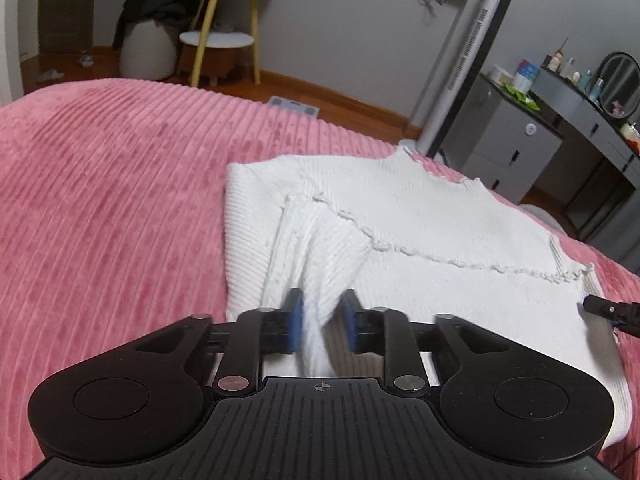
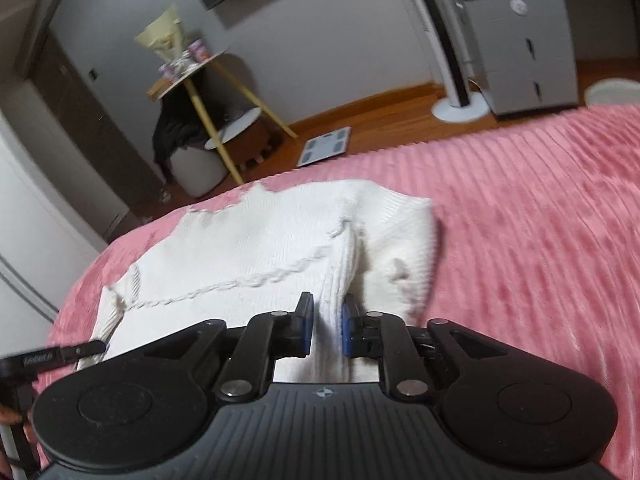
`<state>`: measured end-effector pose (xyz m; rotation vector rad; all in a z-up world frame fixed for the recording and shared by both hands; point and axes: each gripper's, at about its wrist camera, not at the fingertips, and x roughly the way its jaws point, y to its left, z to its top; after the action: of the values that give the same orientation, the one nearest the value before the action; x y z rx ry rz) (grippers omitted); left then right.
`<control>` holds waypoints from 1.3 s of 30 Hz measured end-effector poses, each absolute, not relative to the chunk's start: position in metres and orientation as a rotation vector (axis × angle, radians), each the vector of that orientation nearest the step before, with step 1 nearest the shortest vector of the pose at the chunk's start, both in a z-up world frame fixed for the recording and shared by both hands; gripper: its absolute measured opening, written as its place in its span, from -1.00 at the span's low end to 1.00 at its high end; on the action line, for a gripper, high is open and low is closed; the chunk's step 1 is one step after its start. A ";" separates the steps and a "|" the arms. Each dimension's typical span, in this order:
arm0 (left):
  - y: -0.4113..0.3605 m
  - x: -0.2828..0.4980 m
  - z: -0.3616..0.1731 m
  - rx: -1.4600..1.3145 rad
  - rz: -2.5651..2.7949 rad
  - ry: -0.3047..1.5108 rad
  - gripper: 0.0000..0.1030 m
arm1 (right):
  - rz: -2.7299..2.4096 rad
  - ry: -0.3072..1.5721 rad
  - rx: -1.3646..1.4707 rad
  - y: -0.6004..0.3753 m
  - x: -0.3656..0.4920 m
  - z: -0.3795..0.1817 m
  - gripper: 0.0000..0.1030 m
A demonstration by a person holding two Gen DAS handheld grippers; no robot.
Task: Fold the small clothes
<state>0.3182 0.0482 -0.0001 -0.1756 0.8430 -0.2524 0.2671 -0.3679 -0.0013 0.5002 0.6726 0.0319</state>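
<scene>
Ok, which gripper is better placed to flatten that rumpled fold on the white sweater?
Right, most likely. The rumpled fold of the white knit sweater lies just beyond the right gripper, slightly to its right. The left gripper sits over the sweater's opposite side.

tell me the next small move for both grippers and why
Probably draw both back off the sweater. A strip of knit lies in each gap, left gripper and right gripper, but the fingers look parted from it, and the folded sweater lies on the blanket.
</scene>
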 end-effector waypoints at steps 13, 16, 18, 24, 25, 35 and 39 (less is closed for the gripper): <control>0.038 0.318 -0.001 -0.086 -0.223 0.832 -0.55 | -0.012 0.689 0.320 -0.340 0.271 0.001 -0.84; 0.033 0.319 0.001 -0.081 -0.232 0.823 -0.21 | -0.011 0.692 0.340 -0.344 0.268 -0.001 -0.83; 0.030 0.323 0.000 -0.082 -0.230 0.829 -0.13 | -0.010 0.693 0.355 -0.346 0.267 -0.002 -0.82; 0.025 0.331 -0.004 -0.102 -0.222 0.833 0.02 | -0.002 0.695 0.386 -0.350 0.268 -0.003 -0.82; 0.024 0.331 -0.005 -0.103 -0.218 0.830 -0.08 | 0.000 0.696 0.391 -0.351 0.268 -0.003 -0.82; 0.039 0.330 0.006 -0.138 -0.199 0.793 -0.79 | -0.003 0.659 0.299 -0.339 0.261 0.005 -0.87; 0.046 0.325 0.027 -0.128 -0.200 0.734 -0.80 | 0.007 0.599 0.272 -0.335 0.254 0.023 -0.87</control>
<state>0.3251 0.0461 0.0266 -0.1277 0.7343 -0.1999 0.2541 -0.3351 0.0231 0.2715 0.5993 0.0068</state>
